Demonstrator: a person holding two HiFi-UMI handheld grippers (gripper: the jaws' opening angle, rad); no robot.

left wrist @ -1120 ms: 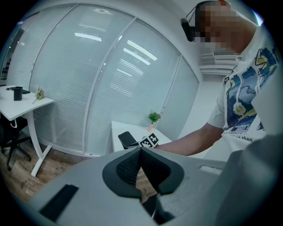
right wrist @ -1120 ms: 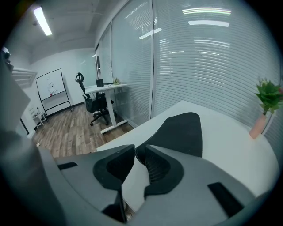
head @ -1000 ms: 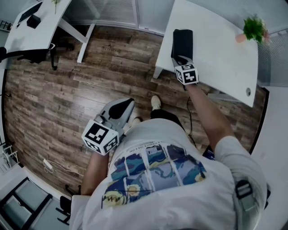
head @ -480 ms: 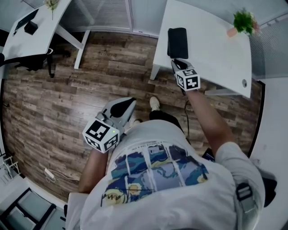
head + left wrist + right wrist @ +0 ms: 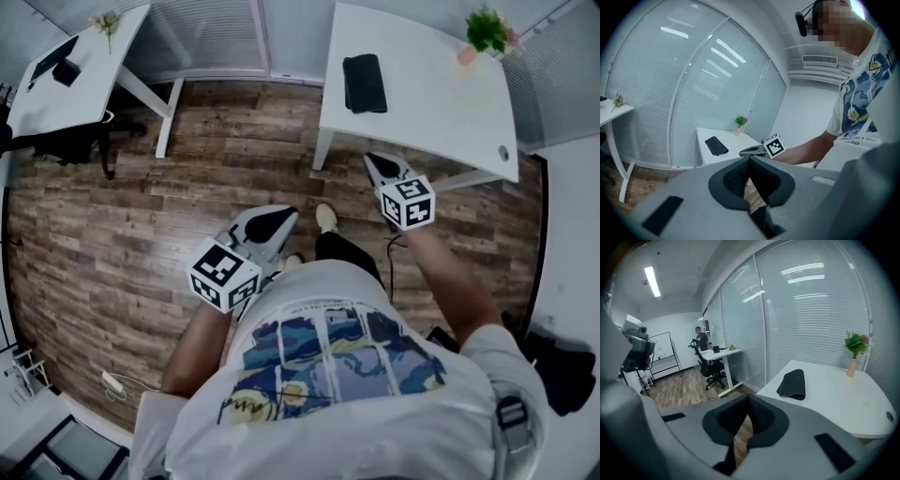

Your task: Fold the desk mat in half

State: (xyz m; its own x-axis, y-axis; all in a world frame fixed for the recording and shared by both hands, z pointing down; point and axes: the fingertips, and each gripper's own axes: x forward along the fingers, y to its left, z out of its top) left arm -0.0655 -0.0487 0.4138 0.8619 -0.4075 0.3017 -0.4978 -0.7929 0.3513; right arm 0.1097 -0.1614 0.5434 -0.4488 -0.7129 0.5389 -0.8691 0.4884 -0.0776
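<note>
Desk mat (image 5: pixel 364 82) lies doubled on the white desk (image 5: pixel 441 108). The left gripper (image 5: pixel 291 215) and right gripper (image 5: pixel 371 159) are clear of it, jaws pressed together and empty. Folding looks complete, and no further move seems needed.

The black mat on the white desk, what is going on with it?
A person holds two grippers. The black mat lies on the white desk and looks already folded. Neither gripper touches it: the right gripper hangs shut and empty just off the desk's near edge, and the left gripper, also shut and empty, is over the wooden floor.
</note>
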